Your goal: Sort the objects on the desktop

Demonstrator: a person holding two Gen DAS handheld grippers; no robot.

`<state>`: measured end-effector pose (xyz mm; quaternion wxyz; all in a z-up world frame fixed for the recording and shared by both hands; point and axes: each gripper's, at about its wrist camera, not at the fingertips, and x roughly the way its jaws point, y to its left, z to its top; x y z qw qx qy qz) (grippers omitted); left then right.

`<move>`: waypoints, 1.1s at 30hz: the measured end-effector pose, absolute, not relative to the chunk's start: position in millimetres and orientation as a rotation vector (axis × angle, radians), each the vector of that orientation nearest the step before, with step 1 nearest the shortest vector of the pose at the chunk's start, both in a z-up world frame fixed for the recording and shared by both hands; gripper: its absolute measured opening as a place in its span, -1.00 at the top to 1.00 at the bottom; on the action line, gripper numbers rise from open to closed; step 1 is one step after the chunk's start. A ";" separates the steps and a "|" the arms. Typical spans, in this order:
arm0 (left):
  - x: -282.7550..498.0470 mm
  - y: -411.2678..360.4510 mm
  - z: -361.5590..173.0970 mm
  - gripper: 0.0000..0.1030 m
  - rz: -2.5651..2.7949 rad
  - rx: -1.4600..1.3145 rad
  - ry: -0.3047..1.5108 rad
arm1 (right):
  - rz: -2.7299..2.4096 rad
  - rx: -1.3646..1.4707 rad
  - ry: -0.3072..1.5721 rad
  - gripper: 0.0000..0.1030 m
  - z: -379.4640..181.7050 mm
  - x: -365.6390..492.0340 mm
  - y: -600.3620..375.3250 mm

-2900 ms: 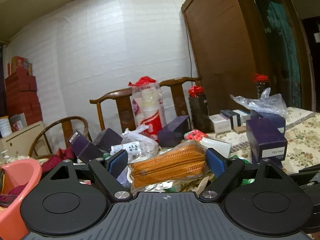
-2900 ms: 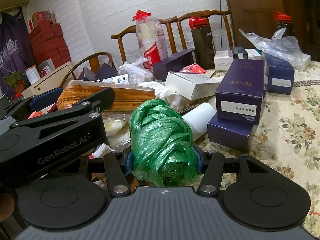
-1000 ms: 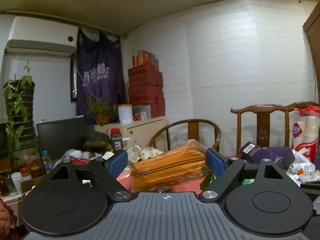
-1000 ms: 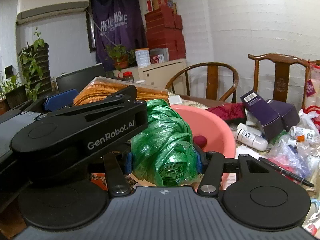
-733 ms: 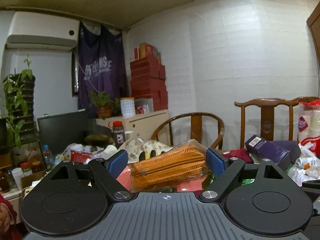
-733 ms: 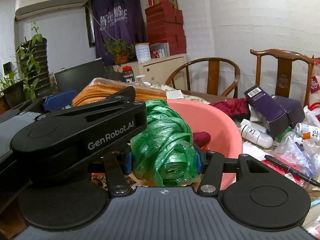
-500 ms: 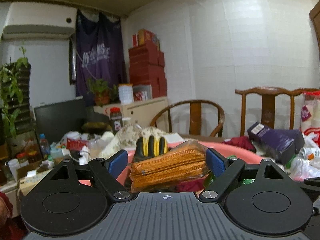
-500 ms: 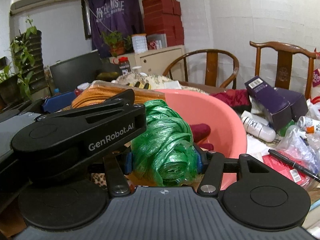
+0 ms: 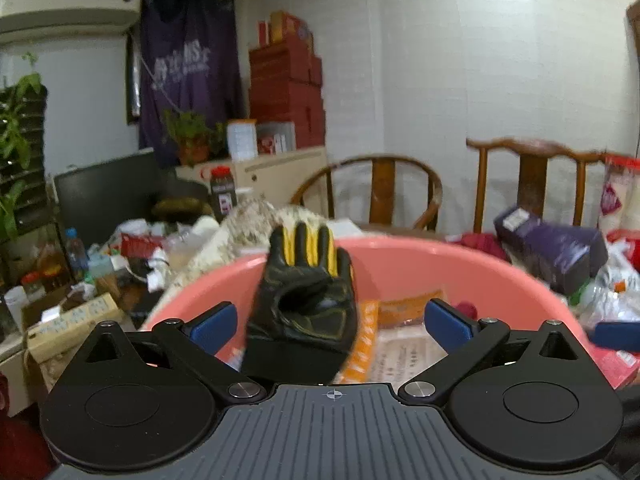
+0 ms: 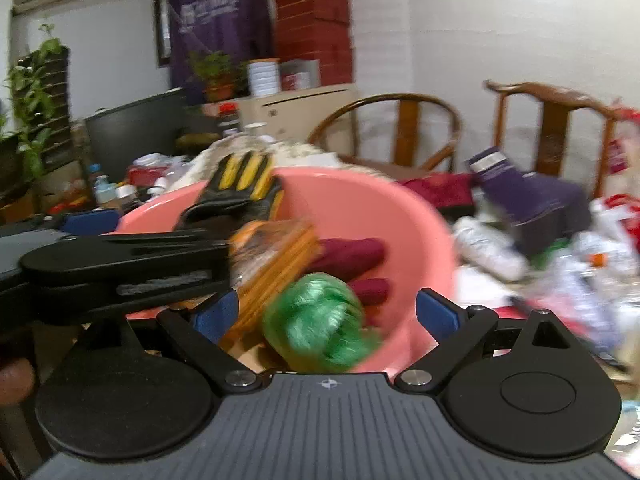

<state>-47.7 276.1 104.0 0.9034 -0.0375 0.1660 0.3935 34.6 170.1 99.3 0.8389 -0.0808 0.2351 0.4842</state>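
Note:
My left gripper (image 9: 330, 324) hangs over the pink basin (image 9: 440, 252), its jaws opening wide and holding nothing. The orange zip pouch (image 9: 408, 306) lies loose in the basin, beside a black and yellow glove (image 9: 304, 304) that stands up against the near wall. In the right wrist view my right gripper (image 10: 326, 314) is also opening. The green plastic-bag bundle (image 10: 316, 328) is blurred between its pads, touching neither, just over the basin (image 10: 360, 208). The pouch (image 10: 276, 264), the glove (image 10: 236, 188) and the left gripper's finger (image 10: 120, 264) show there too.
Dark red cloth (image 10: 352, 256) lies inside the basin. Purple boxes (image 9: 552, 252), a white bottle (image 10: 488, 252) and plastic bags (image 10: 592, 280) crowd the table to the right. Two wooden chairs (image 9: 384, 184) stand behind. Bottles and boxes (image 9: 72, 316) clutter the left side.
Both grippers have opened and sunk toward the basin. The orange pouch has dropped out of the left one into the basin, and the green bundle has come free of the right pads.

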 end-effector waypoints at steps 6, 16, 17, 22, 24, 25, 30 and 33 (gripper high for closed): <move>-101.5 246.1 123.2 -1.00 0.788 -0.056 0.256 | 1.070 -0.121 0.341 -0.99 126.6 5.5 118.0; -156.5 206.8 82.9 -1.00 0.779 -0.110 0.352 | 1.085 -0.170 0.383 -0.99 96.8 -37.9 83.8; -159.4 204.2 77.4 -1.00 0.786 -0.115 0.364 | 1.088 -0.188 0.402 -0.99 91.5 -41.5 85.1; -171.8 205.4 55.2 -1.00 0.817 -0.173 0.402 | 1.063 -0.222 0.429 -0.99 72.4 -59.6 85.7; -175.4 205.8 49.5 -1.00 0.823 -0.177 0.408 | 1.049 -0.230 0.429 -0.99 68.9 -64.4 86.8; -177.1 204.9 47.4 -1.00 0.831 -0.175 0.408 | 1.045 -0.237 0.428 -0.99 66.9 -67.4 88.0; -177.0 207.2 39.2 -1.00 0.852 -0.185 0.424 | 1.017 -0.249 0.436 -0.99 56.9 -73.5 93.7; -176.2 209.7 34.4 -1.00 0.848 -0.197 0.432 | 1.009 -0.246 0.454 -0.99 51.6 -69.2 94.3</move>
